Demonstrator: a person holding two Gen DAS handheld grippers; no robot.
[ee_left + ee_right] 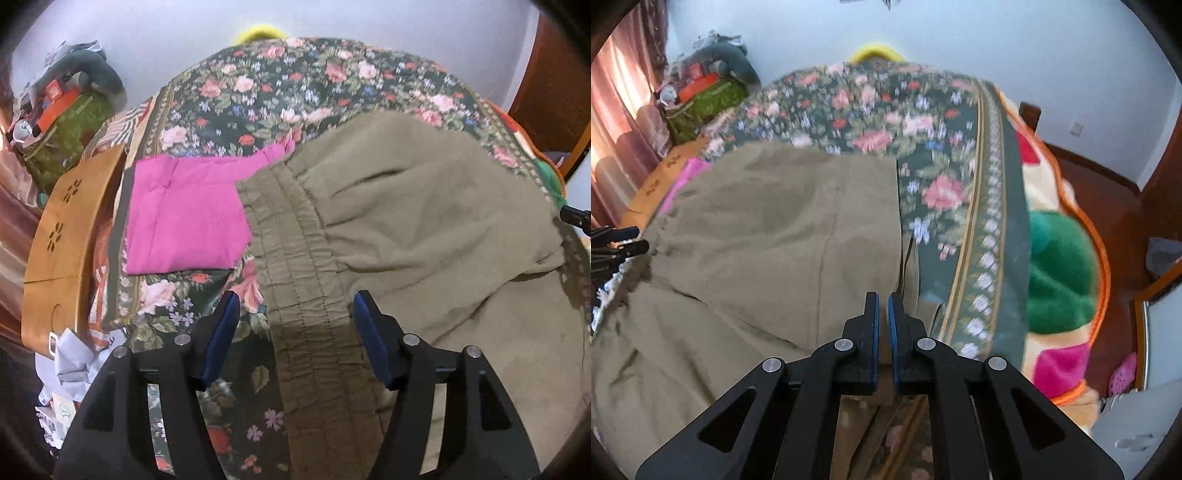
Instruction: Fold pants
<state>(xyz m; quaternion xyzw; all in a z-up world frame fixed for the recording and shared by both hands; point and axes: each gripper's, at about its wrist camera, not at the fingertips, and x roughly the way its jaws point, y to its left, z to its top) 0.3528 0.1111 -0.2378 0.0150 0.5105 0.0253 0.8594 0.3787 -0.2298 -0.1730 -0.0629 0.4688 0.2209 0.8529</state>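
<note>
Floral bedspread [258, 96], olive pants [406, 206], pale wall [997, 44]

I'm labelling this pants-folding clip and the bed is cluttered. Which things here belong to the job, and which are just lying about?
Part of the job:
- olive pants
- left gripper, open, astride the waistband
- right gripper, nearly closed, at the pants' edge

Just lying about:
- pink folded cloth
- floral bedspread
- wooden board
- green plush
- crumpled paper
</note>
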